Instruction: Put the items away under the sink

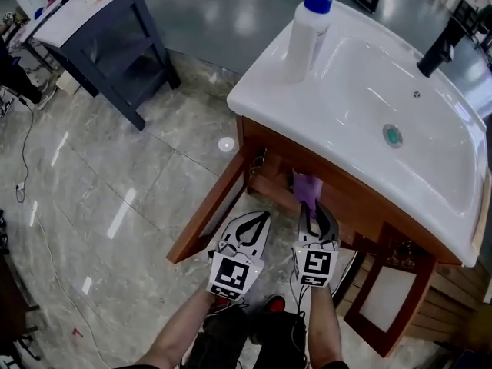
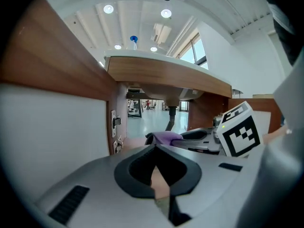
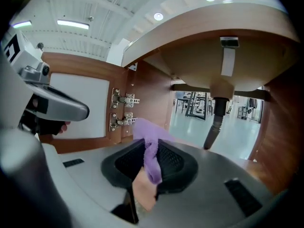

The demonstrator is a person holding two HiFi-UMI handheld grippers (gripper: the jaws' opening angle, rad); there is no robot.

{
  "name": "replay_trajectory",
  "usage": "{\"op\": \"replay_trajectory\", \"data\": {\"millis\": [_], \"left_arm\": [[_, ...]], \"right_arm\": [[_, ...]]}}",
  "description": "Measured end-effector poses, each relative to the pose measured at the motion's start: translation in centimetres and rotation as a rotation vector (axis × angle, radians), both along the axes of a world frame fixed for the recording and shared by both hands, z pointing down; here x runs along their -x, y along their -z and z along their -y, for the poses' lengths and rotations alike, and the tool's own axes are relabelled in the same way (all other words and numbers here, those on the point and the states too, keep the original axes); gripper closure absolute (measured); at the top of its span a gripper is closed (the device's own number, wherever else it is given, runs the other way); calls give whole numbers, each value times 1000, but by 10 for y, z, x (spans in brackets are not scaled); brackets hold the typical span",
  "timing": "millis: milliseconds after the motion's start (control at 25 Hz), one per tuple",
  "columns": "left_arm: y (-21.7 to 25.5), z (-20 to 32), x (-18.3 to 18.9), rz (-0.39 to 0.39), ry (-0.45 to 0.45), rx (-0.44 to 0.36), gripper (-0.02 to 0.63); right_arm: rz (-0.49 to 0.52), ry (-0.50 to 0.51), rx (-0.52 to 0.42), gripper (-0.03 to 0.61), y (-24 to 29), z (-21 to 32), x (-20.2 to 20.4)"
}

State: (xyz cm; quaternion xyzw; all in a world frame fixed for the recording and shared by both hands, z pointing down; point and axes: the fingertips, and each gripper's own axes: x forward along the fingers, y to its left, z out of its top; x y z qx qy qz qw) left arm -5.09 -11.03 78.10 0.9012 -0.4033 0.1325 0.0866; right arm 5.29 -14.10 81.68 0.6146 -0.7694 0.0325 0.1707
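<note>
A white sink (image 1: pixel 430 175) sits on a wooden cabinet whose left door (image 1: pixel 209 215) and right door (image 1: pixel 390 292) stand open. My right gripper (image 1: pixel 314 210) is shut on a purple cloth (image 1: pixel 306 187), (image 3: pixel 151 161) and holds it at the cabinet's opening, below the basin. The cloth hangs out of the jaws' tips. From the left gripper view the cloth (image 2: pixel 166 137) shows at the tip of the right gripper (image 2: pixel 186 136). My left gripper (image 1: pixel 261 220), (image 2: pixel 154 151) is just left of it, shut with nothing held. Inside, a dark drain pipe (image 3: pixel 213 122) comes down from the basin.
A white pump bottle (image 1: pixel 307 33) with a blue top stands on the sink's back left corner, and a black tap (image 1: pixel 441 47) is at the far right. A dark blue side table (image 1: pixel 108 41) stands on the marble floor to the left. Door hinges (image 3: pixel 121 109) are on the left wall.
</note>
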Motion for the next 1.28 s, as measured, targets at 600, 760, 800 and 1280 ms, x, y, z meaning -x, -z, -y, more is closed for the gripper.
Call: {"op": "replay_trajectory", "data": {"millis": [600,760,800,1280], "left_arm": [[-27,14,2,-15,30,-22,607],[-31,11,-1,-14,21,-22,607],[-32,10,-1,-14,20,-21,607],[-32,9,2,-22,27,-14,607]], "right_arm": [[-35,1,0,488,-39,45,1],[-45,-5,13,486,-50,50,0],[-45,-6,17,485,-52,50,0],[61,42,-19,345,-33,47,7]]}}
